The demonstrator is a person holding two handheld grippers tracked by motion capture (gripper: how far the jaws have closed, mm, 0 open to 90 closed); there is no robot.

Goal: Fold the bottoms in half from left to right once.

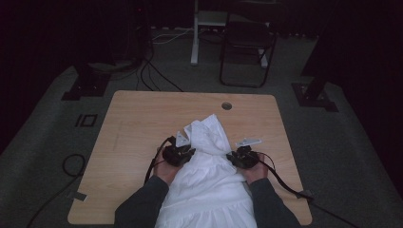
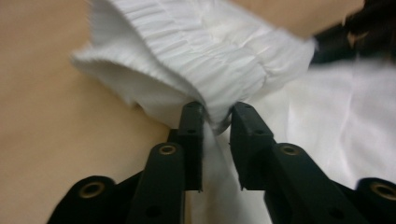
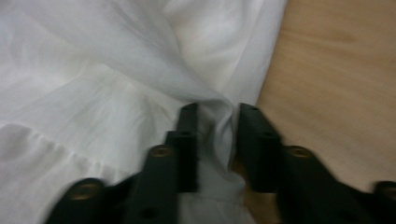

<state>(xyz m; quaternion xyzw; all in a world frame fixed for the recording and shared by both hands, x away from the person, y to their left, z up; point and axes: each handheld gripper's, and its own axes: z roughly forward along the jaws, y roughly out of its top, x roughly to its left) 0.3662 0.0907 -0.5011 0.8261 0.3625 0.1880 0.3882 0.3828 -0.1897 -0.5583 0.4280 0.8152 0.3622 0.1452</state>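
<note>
We see a light wooden tabletop (image 1: 138,123) with a round cable hole (image 1: 226,106) near its far edge, at about one o'clock from its middle. Beyond it, at twelve o'clock, stands a dark folding chair (image 1: 246,47) beside a white post (image 1: 195,33) on grey carpet (image 1: 43,123). Black cables (image 1: 152,76) trail over the carpet at eleven o'clock, and another loops at eight o'clock (image 1: 71,166).

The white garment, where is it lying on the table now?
In the high view the white garment lies on the near middle of the wooden table, between the left gripper and right gripper, hanging over the near edge.
</note>
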